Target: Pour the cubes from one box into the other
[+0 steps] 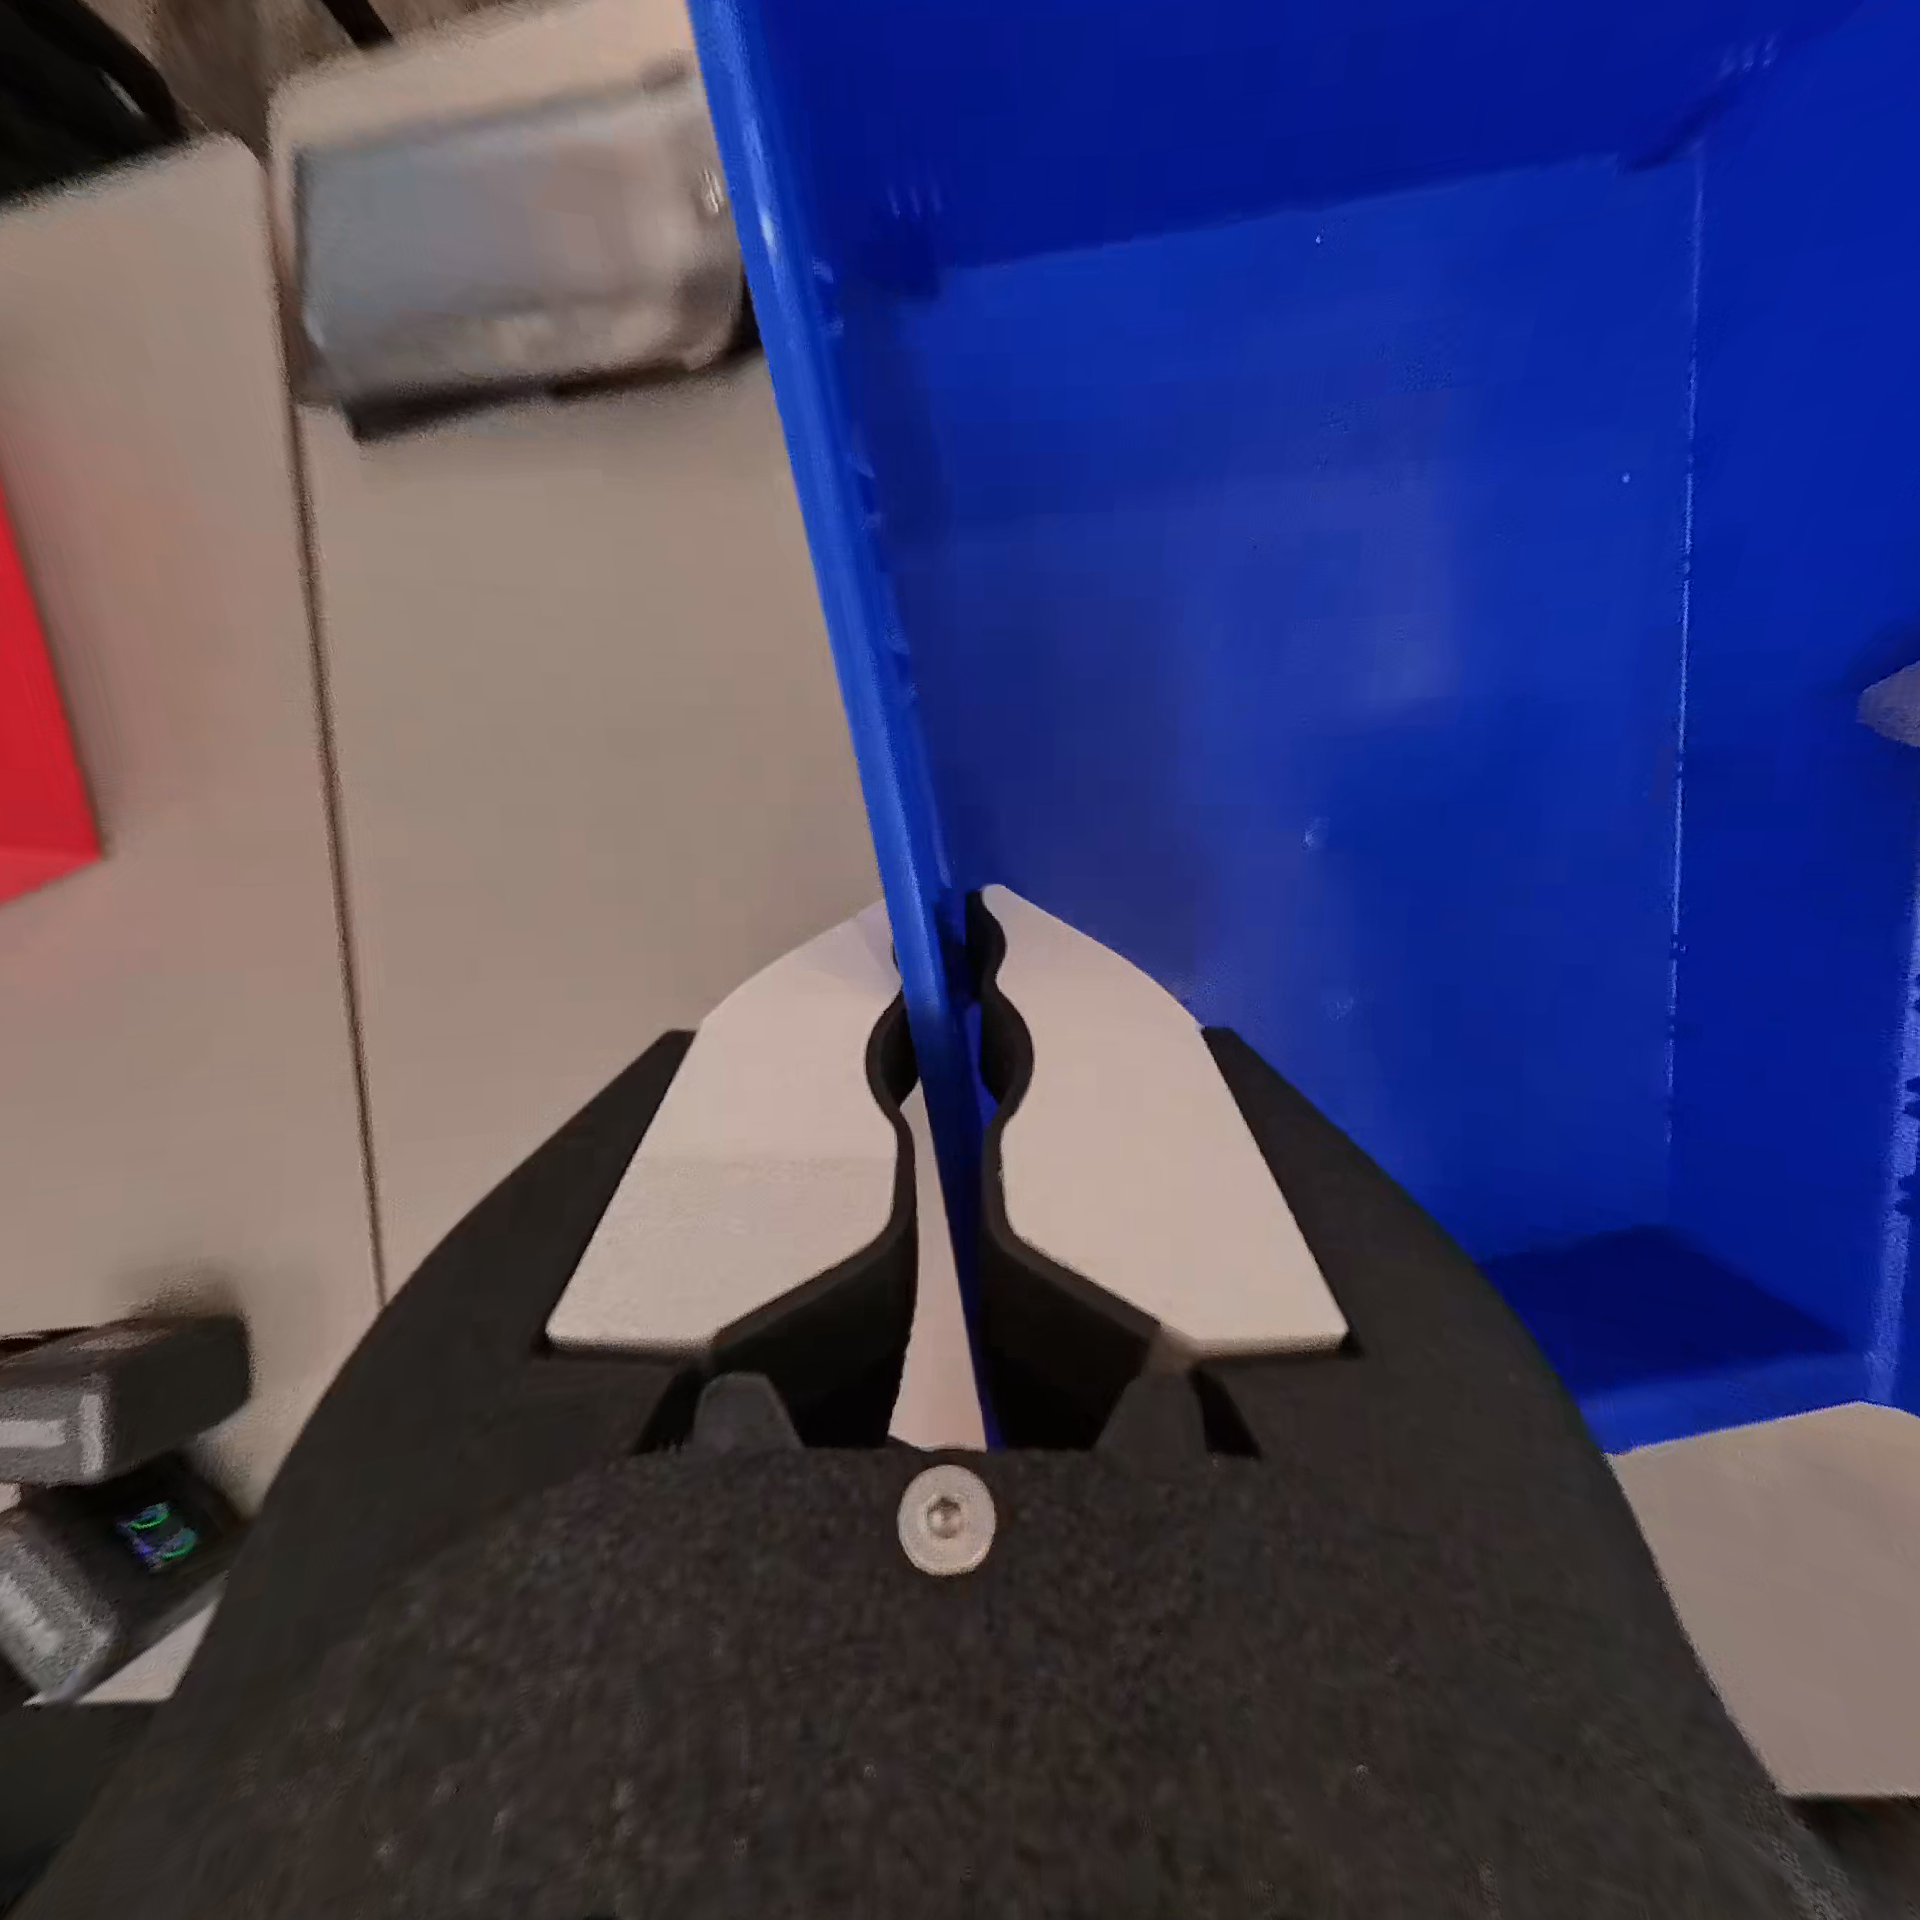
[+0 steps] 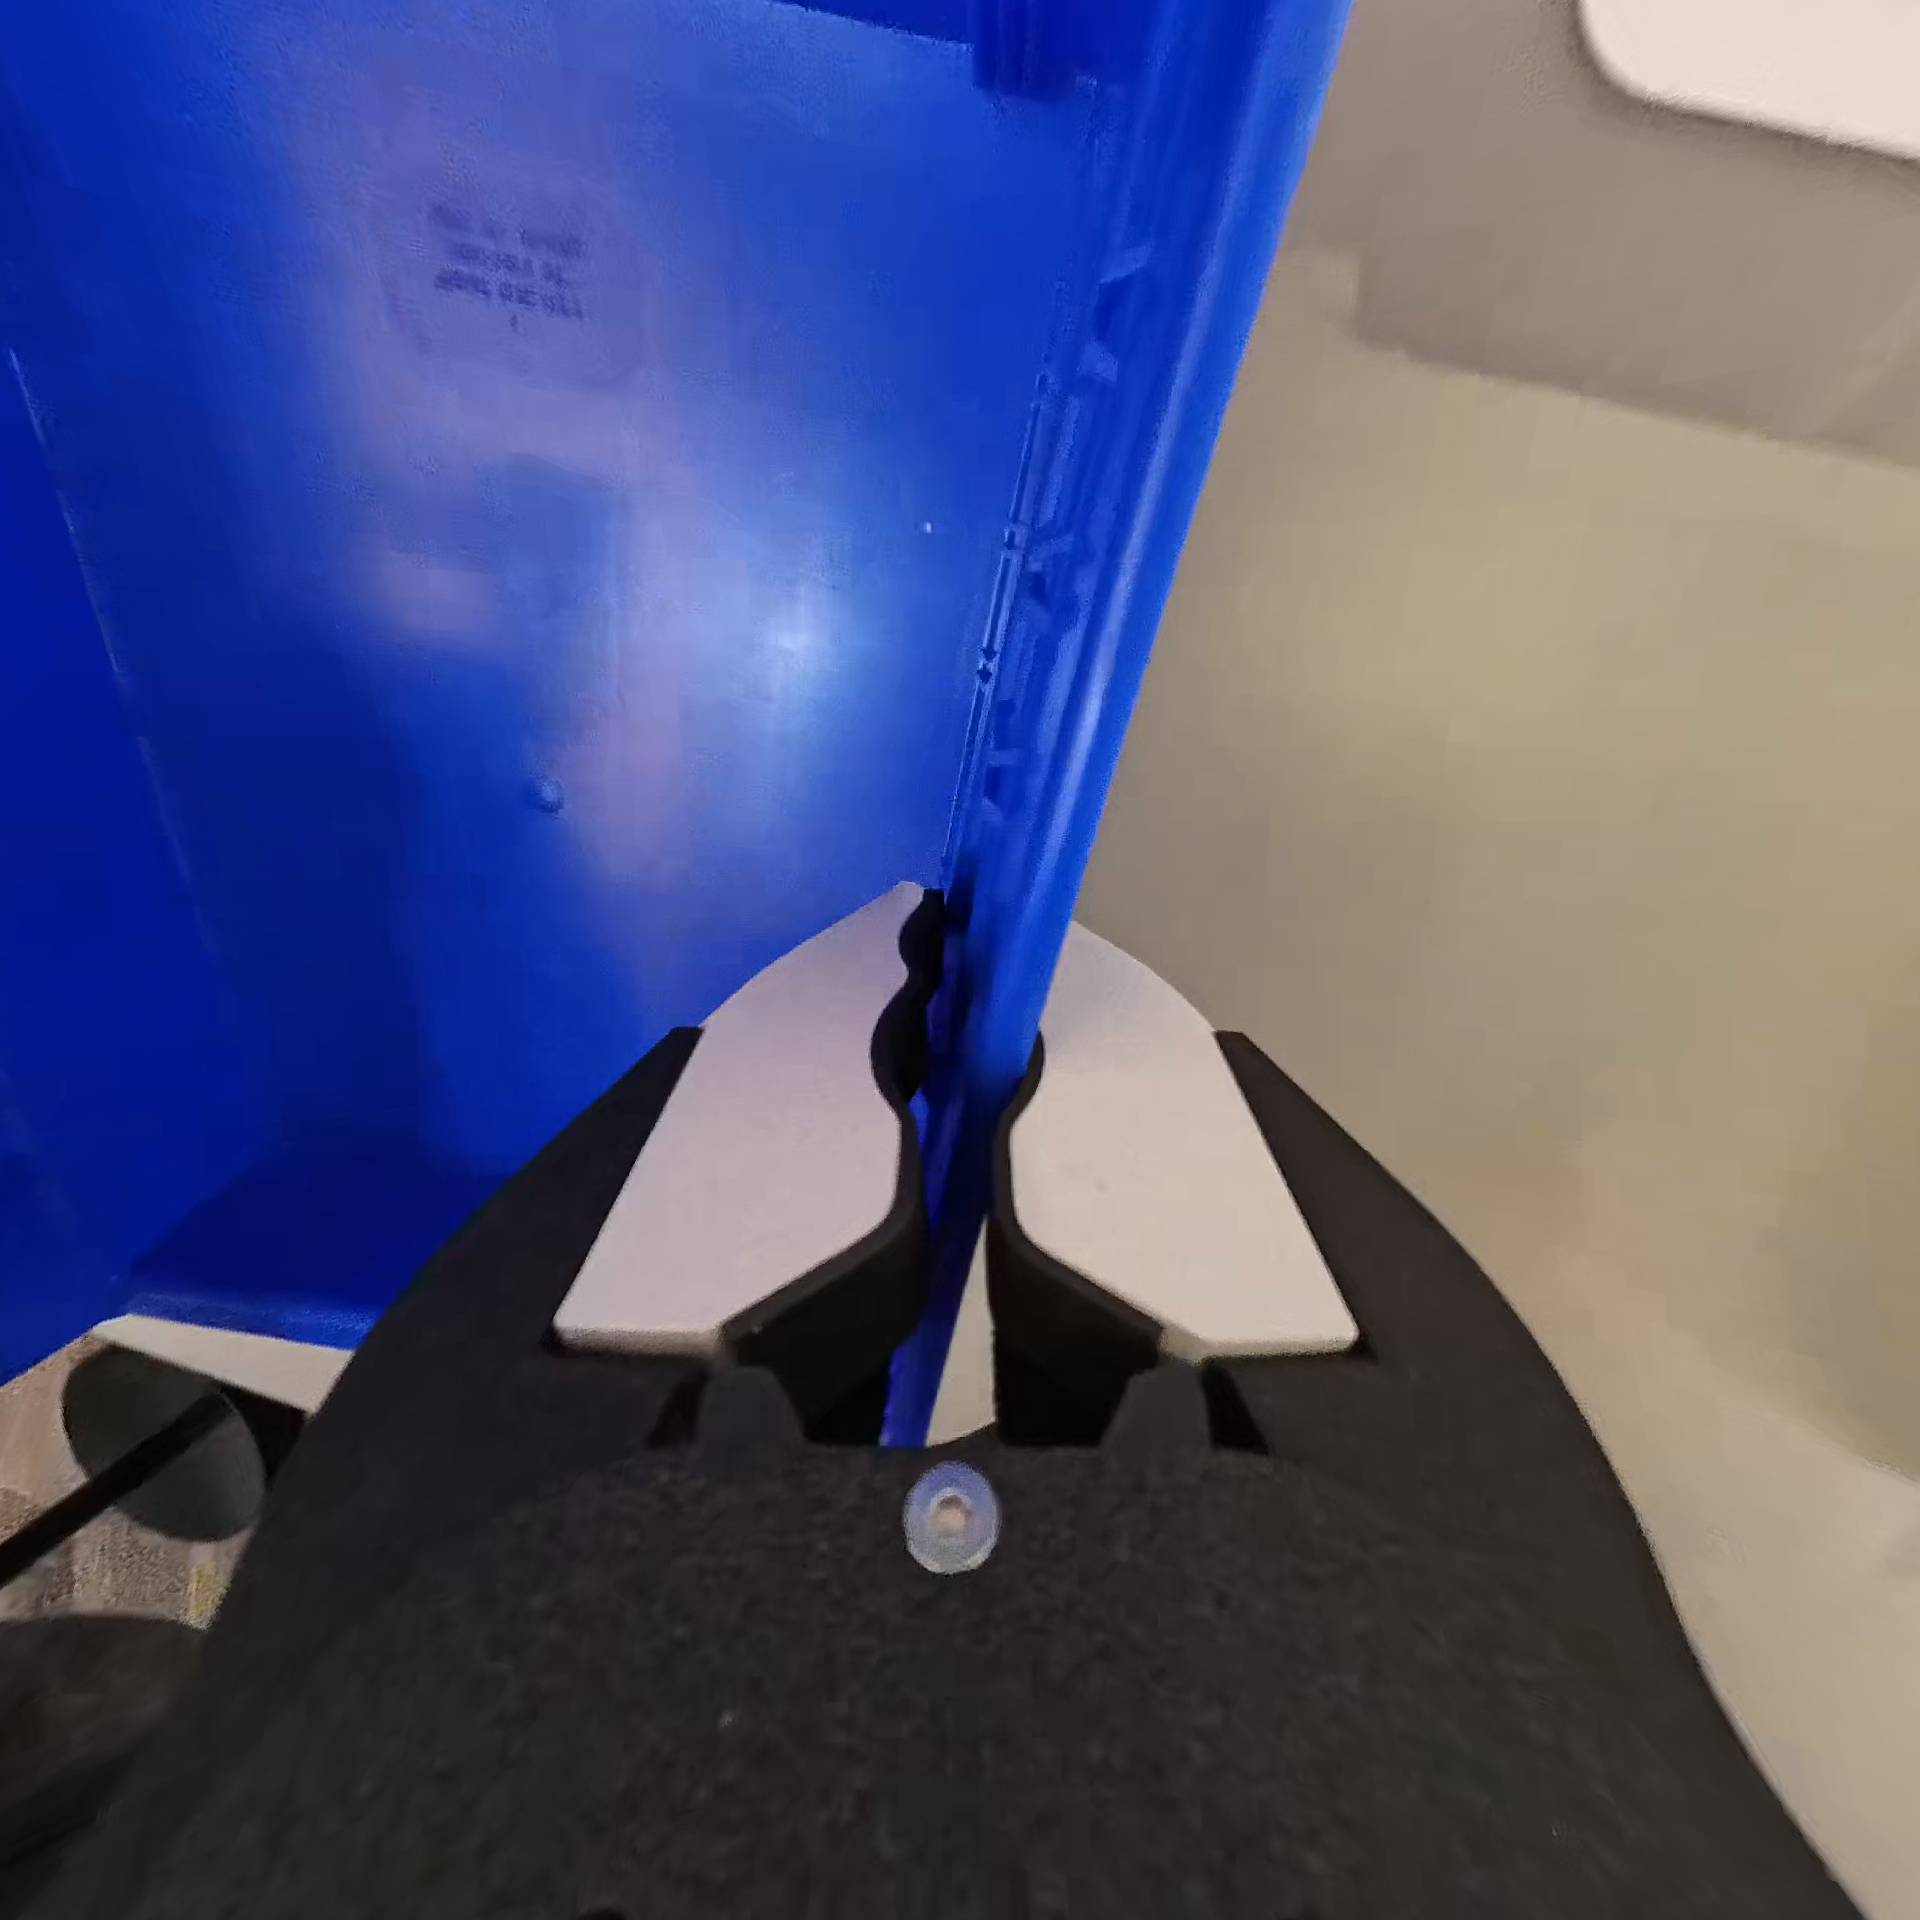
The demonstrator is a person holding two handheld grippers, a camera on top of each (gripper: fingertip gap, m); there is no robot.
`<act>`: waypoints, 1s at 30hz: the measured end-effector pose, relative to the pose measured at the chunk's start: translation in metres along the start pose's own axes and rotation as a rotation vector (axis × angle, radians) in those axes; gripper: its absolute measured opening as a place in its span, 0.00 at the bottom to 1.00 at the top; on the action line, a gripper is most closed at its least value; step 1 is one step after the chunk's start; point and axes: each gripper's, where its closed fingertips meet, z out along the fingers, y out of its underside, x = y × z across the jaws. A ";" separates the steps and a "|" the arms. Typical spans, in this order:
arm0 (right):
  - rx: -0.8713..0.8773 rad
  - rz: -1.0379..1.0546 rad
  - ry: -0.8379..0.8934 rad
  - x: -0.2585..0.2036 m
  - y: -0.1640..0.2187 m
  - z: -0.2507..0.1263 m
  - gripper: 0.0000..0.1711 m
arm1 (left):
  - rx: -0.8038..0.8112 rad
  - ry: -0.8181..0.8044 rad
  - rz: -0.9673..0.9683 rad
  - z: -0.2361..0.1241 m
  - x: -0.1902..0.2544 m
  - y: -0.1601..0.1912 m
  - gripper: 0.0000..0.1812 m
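A blue plastic box [image 1: 1299, 675] fills the right half of the left wrist view, and its inside shows no cubes. My left gripper [image 1: 940, 935] is shut on its left side wall. The same blue box [image 2: 520, 623] fills the left of the right wrist view, where its inside also shows no cubes. My right gripper [image 2: 961, 925] is shut on its right side wall. Both views are blurred. No cubes show in either view. A red box [image 1: 36, 707] shows only as a red patch at the left edge of the left wrist view.
A pale table top [image 1: 571, 727] lies under the box. A grey blurred object [image 1: 509, 260] stands at the far left. Dark devices [image 1: 104, 1496] lie at the lower left. A white rounded object [image 2: 1766, 73] is at the top right. A dark round thing [image 2: 156, 1444] and a cable lie at the lower left.
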 end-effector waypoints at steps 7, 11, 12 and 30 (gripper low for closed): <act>-0.161 0.044 0.047 -0.004 0.007 0.063 0.04 | -0.177 0.086 -0.005 0.068 -0.011 0.029 0.03; -0.229 0.009 0.082 -0.005 0.006 0.081 0.04 | -0.258 0.137 -0.020 0.094 -0.016 0.039 0.04; -0.244 0.002 0.085 -0.005 0.007 0.085 0.04 | -0.277 0.159 -0.032 0.100 -0.016 0.043 0.04; 0.387 -0.132 -0.385 0.012 -0.010 -0.032 0.33 | 0.250 0.279 -0.184 -0.018 0.006 -0.022 0.32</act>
